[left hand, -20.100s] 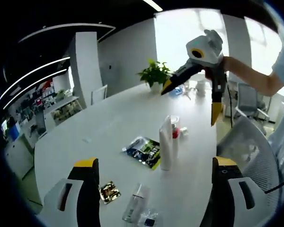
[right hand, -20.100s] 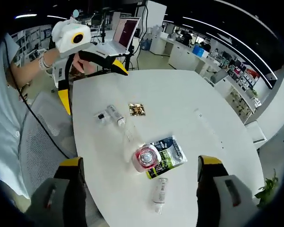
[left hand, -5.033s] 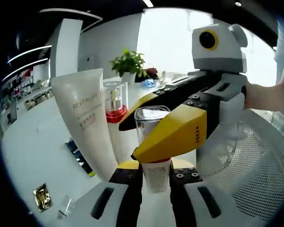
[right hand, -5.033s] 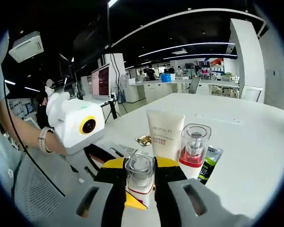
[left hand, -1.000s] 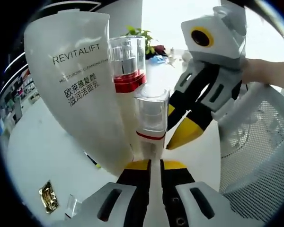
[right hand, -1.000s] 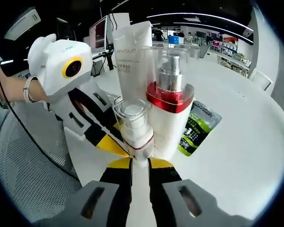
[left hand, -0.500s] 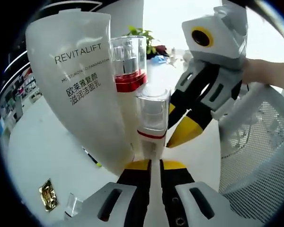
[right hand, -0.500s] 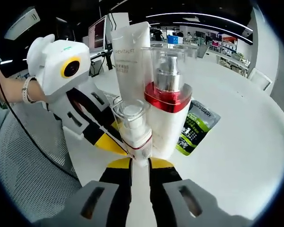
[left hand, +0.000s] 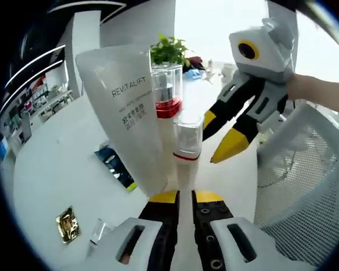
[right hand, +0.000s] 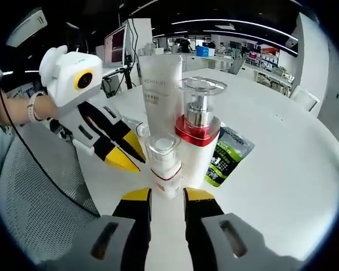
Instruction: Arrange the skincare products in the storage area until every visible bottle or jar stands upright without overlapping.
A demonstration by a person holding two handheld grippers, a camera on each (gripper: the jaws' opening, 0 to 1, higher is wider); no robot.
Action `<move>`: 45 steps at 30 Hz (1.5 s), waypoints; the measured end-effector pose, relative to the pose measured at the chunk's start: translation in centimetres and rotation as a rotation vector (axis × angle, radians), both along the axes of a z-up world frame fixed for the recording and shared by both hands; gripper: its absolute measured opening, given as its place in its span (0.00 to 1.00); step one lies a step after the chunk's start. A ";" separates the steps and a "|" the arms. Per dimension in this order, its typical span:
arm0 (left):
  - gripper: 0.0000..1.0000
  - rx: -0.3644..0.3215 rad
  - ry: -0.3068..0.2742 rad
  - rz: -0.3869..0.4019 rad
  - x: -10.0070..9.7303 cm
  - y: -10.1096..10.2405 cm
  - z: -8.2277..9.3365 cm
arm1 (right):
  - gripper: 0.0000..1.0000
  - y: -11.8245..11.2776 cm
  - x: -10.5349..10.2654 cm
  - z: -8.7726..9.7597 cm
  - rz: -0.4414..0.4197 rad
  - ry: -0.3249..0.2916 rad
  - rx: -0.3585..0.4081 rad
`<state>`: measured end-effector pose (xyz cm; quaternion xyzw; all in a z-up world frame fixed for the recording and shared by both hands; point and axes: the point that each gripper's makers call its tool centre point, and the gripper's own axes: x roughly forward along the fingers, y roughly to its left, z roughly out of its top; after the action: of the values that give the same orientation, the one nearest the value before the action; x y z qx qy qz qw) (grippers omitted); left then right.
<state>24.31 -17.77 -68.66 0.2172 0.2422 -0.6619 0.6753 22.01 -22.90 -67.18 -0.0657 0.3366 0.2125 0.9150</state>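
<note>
The right hand-held gripper (right hand: pixel 166 197) is sitting just short of the small bottle (right hand: pixel 165 165), jaws slightly parted and gripping nothing. The bottle is standing upright on the bench (right hand: pixel 282 164), dead ahead, touching the pump bottle (right hand: pixel 196 135). The left hand-held gripper (left hand: pixel 182 199), jaws nearly closed and empty, is facing it from the opposite side.

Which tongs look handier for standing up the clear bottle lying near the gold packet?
Left, probably: the lying bottle sits close beside the left tongs; the right tongs are farther off.
</note>
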 end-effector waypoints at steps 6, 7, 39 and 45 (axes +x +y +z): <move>0.08 0.017 0.052 0.020 -0.1 1.6 1.2 | 0.30 0.2 -0.4 1.4 -0.004 -0.008 0.003; 0.10 0.018 0.056 0.022 -0.1 1.8 1.4 | 0.31 0.3 -0.4 1.6 -0.004 -0.008 0.002; 0.60 0.079 -0.068 0.071 2.1 8.2 7.9 | 0.81 0.0 -1.0 7.8 0.031 -0.031 -0.151; 0.69 0.069 -0.074 0.083 3.0 9.1 8.7 | 0.89 0.0 -0.5 8.8 0.034 -0.056 -0.174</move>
<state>27.31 -8.64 -59.91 0.2545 0.2487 -0.6162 0.7026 21.51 -22.95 -58.40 -0.1566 0.3268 0.1963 0.9111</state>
